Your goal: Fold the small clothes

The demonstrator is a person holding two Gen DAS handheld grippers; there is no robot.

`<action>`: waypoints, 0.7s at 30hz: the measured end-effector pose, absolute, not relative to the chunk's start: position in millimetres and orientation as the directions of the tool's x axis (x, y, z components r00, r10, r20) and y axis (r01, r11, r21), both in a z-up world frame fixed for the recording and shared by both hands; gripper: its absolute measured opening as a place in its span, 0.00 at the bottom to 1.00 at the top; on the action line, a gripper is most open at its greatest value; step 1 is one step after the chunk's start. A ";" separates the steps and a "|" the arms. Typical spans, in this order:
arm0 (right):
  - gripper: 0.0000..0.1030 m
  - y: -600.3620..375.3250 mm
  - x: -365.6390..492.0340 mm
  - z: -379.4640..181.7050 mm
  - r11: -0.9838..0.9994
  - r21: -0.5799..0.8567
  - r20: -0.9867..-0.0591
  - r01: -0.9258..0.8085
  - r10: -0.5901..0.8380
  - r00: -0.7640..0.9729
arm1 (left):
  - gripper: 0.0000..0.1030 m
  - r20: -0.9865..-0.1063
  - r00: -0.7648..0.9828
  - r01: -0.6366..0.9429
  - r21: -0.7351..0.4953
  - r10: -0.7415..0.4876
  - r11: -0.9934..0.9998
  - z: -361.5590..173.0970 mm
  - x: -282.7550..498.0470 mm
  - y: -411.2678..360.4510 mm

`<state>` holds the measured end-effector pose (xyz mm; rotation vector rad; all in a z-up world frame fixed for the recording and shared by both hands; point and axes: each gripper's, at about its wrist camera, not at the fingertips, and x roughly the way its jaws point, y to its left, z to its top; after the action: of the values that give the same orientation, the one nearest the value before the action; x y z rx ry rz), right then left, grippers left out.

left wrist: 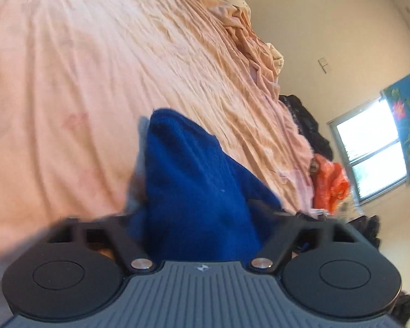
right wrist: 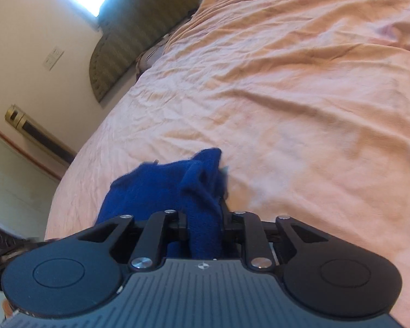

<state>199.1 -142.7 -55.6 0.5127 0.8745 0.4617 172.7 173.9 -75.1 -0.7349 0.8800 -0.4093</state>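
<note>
**Blue cloth held up between both grippers, bed below**

Left gripper (left wrist: 202, 218): a thick bunch of the blue cloth (left wrist: 194, 180) fills the space between its arms and rises straight ahead of it. The fingertips are buried in the fabric and the frame is blurred, so I cannot tell how tightly the jaws sit. Ahead and to the left lies the wrinkled pink bedsheet (left wrist: 68, 82); ahead to the right, a bunched heap of bedding, dark clothes and an orange garment (left wrist: 330, 180), then a window.

Right gripper (right wrist: 203, 227): jaws drawn close and pinching a fold of the same blue cloth (right wrist: 196, 191). More of it spills ahead and to the left, off the sheet as far as I can judge. Bare bedsheet (right wrist: 300, 109) stretches ahead and to the right; a headboard stands far ahead on the left.

Judgement: the cloth is being carried or spread for its first fold. To do it well, draw the grippers apart until the edge between them is taut, lower it onto the bare sheet ahead, and keep both pinches level so no corner doubles under. Thick, fuzzy fabric could slip from a shallow grip.
</note>
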 end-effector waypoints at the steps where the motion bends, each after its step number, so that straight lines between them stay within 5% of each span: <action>1: 0.21 -138.9 196.3 -48.6 0.797 0.566 -0.585 -0.211 0.569 0.578 | 0.18 -0.570 0.576 0.056 -0.687 -0.586 0.724 -74.4 176.0 167.5; 5: 0.20 -150.4 199.0 -26.4 0.726 0.649 -0.457 -0.227 0.610 0.647 | 0.18 -0.526 0.670 0.173 -0.575 -0.524 0.800 -41.1 176.0 164.5; 8: 0.26 -145.7 221.1 -41.6 0.750 0.648 -0.524 -0.129 0.563 0.638 | 0.19 -0.551 0.688 0.166 -0.515 -0.473 0.841 -32.0 201.8 169.1; 10: 0.48 -137.4 227.8 -54.7 0.803 0.594 -0.628 -0.036 0.492 0.603 | 0.24 -0.642 0.627 0.123 -0.478 -0.442 0.870 -47.2 218.3 166.8; 12: 0.57 -140.4 212.7 -53.3 0.786 0.617 -0.592 -0.049 0.504 0.629 | 0.29 -0.660 0.608 0.062 -0.514 -0.440 0.856 -62.3 211.6 176.1; 13: 0.67 -145.4 201.3 -50.2 0.773 0.632 -0.578 -0.048 0.512 0.636 | 0.40 -0.633 0.615 0.057 -0.559 -0.470 0.827 -64.0 201.0 183.9; 14: 0.71 -150.5 189.4 -48.7 0.761 0.646 -0.563 -0.056 0.525 0.638 | 0.65 -0.612 0.616 0.052 -0.597 -0.496 0.801 -65.7 186.7 193.8; 15: 0.77 -154.7 177.8 -48.4 0.753 0.654 -0.557 -0.069 0.542 0.630 | 0.77 -0.596 0.621 0.038 -0.626 -0.510 0.779 -67.7 170.3 202.5; 18: 0.72 -159.7 149.7 -53.2 0.728 0.680 -0.569 -0.086 0.598 0.564 | 0.84 -0.539 0.628 0.034 -0.701 -0.561 0.712 -74.9 137.8 216.4; 20: 0.61 -152.0 138.5 -57.9 0.731 0.675 -0.586 -0.102 0.615 0.527 | 0.84 -0.524 0.615 0.053 -0.718 -0.589 0.694 -74.3 129.8 215.4; 21: 0.45 -145.3 134.8 -58.6 0.746 0.656 -0.596 -0.111 0.603 0.530 | 0.83 -0.526 0.598 0.053 -0.726 -0.604 0.685 -74.3 131.5 211.4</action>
<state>134.8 -145.3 -58.6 0.6017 0.9216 0.4585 131.5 211.4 -74.3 -0.7292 0.8533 -0.4230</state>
